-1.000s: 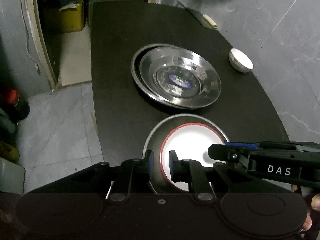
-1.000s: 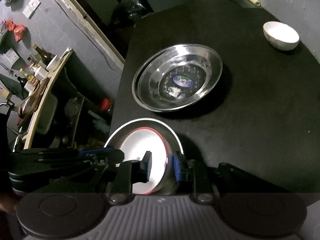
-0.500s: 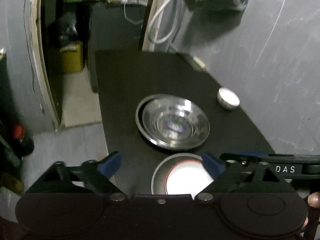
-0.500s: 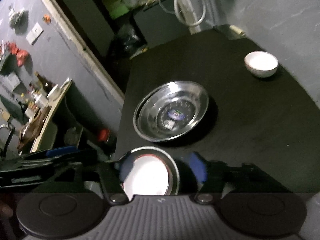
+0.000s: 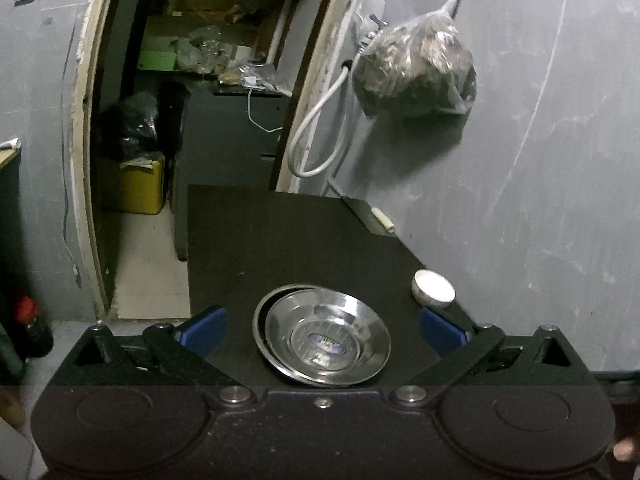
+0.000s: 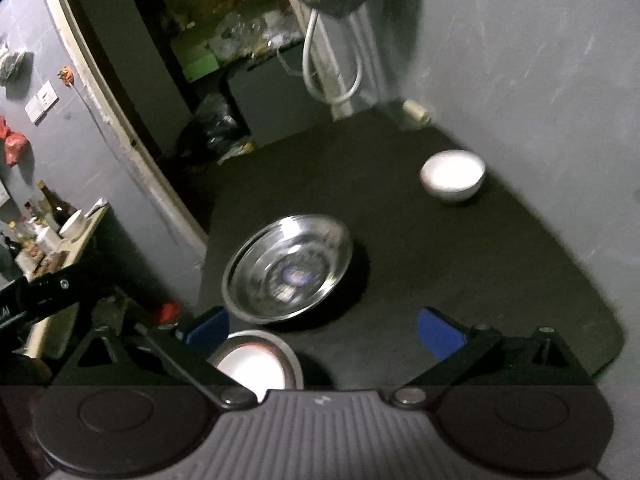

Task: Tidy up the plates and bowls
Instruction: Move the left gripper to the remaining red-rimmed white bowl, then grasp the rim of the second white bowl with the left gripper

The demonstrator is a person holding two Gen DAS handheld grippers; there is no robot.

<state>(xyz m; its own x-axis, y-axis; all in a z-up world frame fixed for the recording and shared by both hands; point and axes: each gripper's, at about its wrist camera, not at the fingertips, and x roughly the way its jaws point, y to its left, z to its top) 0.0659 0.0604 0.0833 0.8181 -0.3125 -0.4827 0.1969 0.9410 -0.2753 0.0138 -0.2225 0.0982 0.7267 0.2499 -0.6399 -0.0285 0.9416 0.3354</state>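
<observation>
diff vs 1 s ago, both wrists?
Both grippers let go of the near steel bowl with the red-rimmed white plate in it. Left gripper and right gripper are opening, nothing between the fingers, and both have lifted and tilted up. Unmoved: stacked steel plates, small white bowl.

left gripper [image 5: 322, 330]: I see black linkages, blue pads, silver screws.
right gripper [image 6: 322, 332]: my view shows ribbed grey housing, blue pads.
</observation>
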